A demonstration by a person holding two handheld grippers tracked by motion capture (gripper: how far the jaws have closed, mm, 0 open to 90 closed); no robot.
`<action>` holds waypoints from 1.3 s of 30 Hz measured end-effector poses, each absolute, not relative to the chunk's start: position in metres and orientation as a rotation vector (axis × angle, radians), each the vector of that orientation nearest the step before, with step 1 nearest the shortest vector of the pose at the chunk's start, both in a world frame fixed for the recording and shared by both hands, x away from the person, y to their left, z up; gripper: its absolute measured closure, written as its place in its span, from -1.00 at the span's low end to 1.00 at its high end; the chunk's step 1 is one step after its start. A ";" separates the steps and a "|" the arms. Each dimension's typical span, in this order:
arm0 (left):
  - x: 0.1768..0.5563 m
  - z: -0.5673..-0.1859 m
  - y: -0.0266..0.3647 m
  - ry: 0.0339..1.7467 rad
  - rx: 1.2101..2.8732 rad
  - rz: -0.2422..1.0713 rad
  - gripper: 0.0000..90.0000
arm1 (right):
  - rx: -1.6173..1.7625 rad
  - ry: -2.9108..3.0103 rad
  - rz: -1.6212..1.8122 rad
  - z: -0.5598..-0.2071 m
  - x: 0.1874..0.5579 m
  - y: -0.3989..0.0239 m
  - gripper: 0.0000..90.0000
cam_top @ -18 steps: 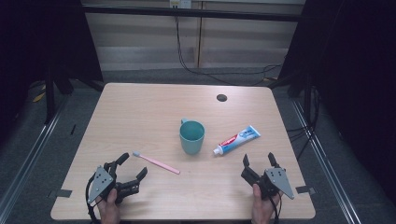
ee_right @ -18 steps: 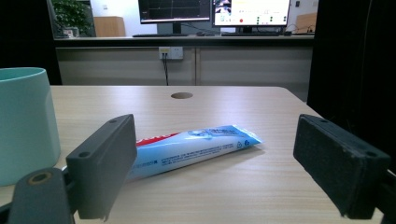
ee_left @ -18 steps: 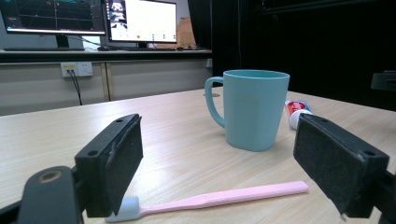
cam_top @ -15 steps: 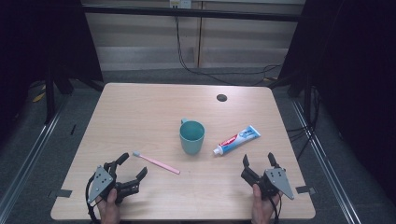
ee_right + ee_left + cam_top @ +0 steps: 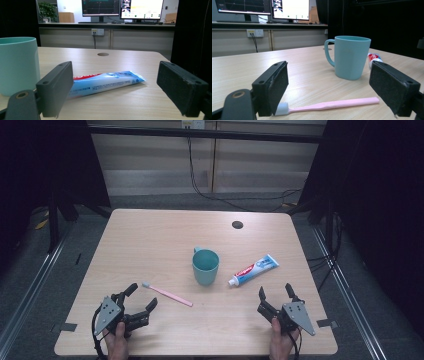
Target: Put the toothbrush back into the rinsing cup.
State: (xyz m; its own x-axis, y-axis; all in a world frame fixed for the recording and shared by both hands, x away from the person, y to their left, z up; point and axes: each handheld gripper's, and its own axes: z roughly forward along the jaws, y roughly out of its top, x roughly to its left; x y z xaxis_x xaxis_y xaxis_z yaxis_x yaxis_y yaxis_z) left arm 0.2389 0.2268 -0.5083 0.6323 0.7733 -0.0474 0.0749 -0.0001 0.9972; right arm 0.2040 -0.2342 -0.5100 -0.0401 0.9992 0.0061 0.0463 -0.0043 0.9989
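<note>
Wooden table: teal cup centre, pink toothbrush at 8 o'clock, toothpaste tube at 3 o'clock. Left gripper and right gripper rest near the front edge, jaws wide apart, holding nothing.

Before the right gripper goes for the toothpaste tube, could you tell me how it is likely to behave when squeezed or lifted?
The toothpaste tube lies flat on the table, so it probably won't roll. Its body looks soft and plump, so it will likely dent under the pads. The glossy skin may be slippery; the open right gripper should grip mid-body.

high view: above near edge, facing forward-down | gripper views: low, level, close over table | shared: teal cup, seen in all three
</note>
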 end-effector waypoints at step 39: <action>0.253 -0.465 0.212 0.841 1.758 0.496 -0.51 | 1.234 1.274 1.206 -0.510 0.205 -0.233 -0.71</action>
